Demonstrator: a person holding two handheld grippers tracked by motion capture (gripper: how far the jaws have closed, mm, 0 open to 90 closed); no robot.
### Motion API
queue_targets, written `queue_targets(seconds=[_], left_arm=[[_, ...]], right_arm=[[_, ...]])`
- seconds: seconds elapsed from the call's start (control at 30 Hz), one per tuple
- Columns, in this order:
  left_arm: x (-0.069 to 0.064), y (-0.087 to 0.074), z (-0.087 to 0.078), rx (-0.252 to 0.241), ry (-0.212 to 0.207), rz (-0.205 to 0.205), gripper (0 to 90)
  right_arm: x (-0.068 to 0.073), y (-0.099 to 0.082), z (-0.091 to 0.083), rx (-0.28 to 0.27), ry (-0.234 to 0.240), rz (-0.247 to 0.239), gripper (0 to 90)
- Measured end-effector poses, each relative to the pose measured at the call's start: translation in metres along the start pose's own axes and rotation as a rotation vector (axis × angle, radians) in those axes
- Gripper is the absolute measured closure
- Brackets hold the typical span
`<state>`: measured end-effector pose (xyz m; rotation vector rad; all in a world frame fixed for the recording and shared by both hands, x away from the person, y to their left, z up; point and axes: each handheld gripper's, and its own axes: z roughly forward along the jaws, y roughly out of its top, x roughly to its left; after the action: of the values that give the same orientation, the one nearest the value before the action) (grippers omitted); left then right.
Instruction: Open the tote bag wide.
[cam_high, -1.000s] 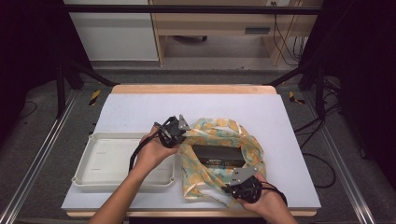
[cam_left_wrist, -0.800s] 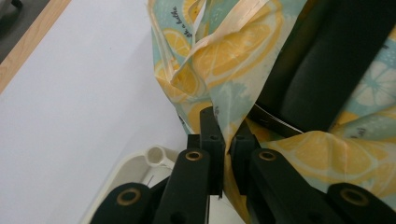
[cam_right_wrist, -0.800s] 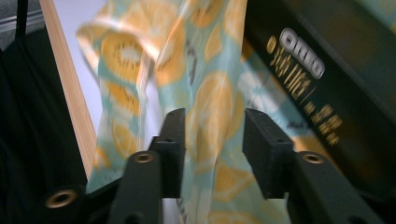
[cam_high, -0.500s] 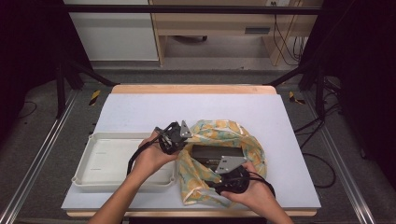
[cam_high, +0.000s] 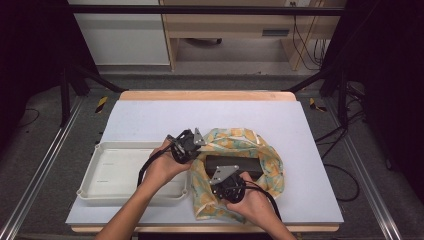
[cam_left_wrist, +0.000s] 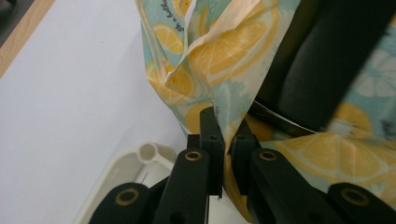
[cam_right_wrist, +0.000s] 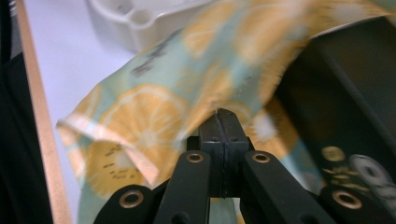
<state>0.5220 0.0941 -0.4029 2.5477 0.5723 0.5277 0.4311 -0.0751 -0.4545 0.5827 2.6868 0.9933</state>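
A bag printed with lemon slices on pale green lies on the table, toward the near edge and right of the middle, its mouth spread wide and facing up. Inside the opening sits a black box, lying flat with its long side across the table; the cloth rings it on all sides. In the right gripper view the box fills the right side, dark, with pale markings near its lower end that are too blurred to read.

The left gripper is at the bag's left rim, near its far corner. In the left gripper view its jaws are drawn close together with a fold of the printed cloth pinched between them, the fabric rising from the pads in a taut peak. The right gripper is at the near rim of the bag, in front of the box. Its jaws have just been closing, and in the right gripper view they meet flush, pad against pad; the cloth drapes just behind and above the tips, and I cannot tell whether any edge of it is caught in the seam.

Just left of the bag, touching its side, stands a shallow white tray, with the person's left hand over its right edge. The right hand rests over the bag's near edge.
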Motion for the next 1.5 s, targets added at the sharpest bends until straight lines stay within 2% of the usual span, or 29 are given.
queue_targets(seconds=[0.1,0.13,0.2,0.27,0.57,0.7,0.77,0.8,0.83,0.9,0.93,1.0,1.03,1.1,1.13,1.23,1.27,1.33,1.37,1.43,1.5], left_arm=[[0.004,0.003,0.008,0.017,-0.004,-0.009,87.5],[0.005,0.005,0.016,0.019,-0.008,-0.017,87.5],[0.006,0.007,0.019,0.026,-0.009,-0.020,87.5],[0.007,0.010,0.030,0.050,-0.011,-0.020,87.5],[0.010,0.007,0.044,0.082,-0.037,-0.044,86.8],[0.009,0.004,0.047,0.086,-0.049,-0.037,86.1],[0.008,0.004,0.045,0.083,-0.048,-0.036,83.9],[0.008,0.003,0.042,0.079,-0.041,-0.028,82.9],[0.008,0.003,0.042,0.079,-0.041,-0.028,82.7],[0.007,0.002,0.038,0.069,-0.042,-0.028,82.8],[0.007,0.001,0.036,0.067,-0.044,-0.030,83.3],[0.007,0.001,0.036,0.065,-0.043,-0.031,83.4],[0.007,0.001,0.035,0.066,-0.043,-0.026,83.4],[0.006,0.001,0.034,0.063,-0.044,-0.025,83.4],[0.006,0.001,0.034,0.063,-0.044,-0.025,83.4],[0.005,0.001,0.032,0.057,-0.042,-0.023,83.4],[0.004,0.002,0.032,0.053,-0.041,-0.020,83.4],[0.004,0.002,0.031,0.050,-0.040,-0.018,83.4],[0.004,0.002,0.030,0.047,-0.039,-0.018,83.4],[0.004,0.001,0.030,0.048,-0.038,-0.017,83.4],[0.004,0.001,0.028,0.047,-0.044,-0.016,83.5]], right_arm=[[0.003,0.000,0.002,0.009,0.010,-0.010,90.0],[0.004,0.000,0.003,0.009,0.015,-0.020,90.0],[0.005,0.000,0.003,0.009,0.020,-0.019,90.0],[0.004,-0.002,0.004,0.008,0.027,-0.016,90.0],[0.004,-0.005,0.004,0.010,0.036,-0.024,90.0],[0.004,-0.006,0.005,0.010,0.036,-0.016,90.0],[0.002,-0.005,0.003,0.002,0.039,-0.004,87.7],[0.001,-0.005,-0.002,0.001,0.032,-0.012,77.6],[0.001,-0.005,-0.002,0.001,0.032,-0.012,77.6],[-0.001,-0.004,-0.012,-0.019,0.008,-0.008,70.3],[-0.004,-0.004,-0.024,-0.041,-0.014,0.002,65.2],[-0.006,-0.004,-0.029,-0.047,-0.027,0.004,63.7],[-0.010,-0.006,-0.045,-0.075,-0.055,0.023,60.2],[-0.018,-0.011,-0.062,-0.095,-0.096,0.041,56.2],[-0.018,-0.011,-0.062,-0.095,-0.096,0.041,56.2],[-0.033,-0.022,-0.089,-0.131,-0.165,0.079,51.3],[-0.042,-0.027,-0.100,-0.147,-0.196,0.104,46.8],[-0.046,-0.030,-0.105,-0.149,-0.211,0.115,45.7],[-0.053,-0.036,-0.114,-0.161,-0.242,0.133,42.2],[-0.057,-0.037,-0.118,-0.170,-0.245,0.148,40.7],[-0.065,-0.042,-0.126,-0.171,-0.290,0.174,36.9]])
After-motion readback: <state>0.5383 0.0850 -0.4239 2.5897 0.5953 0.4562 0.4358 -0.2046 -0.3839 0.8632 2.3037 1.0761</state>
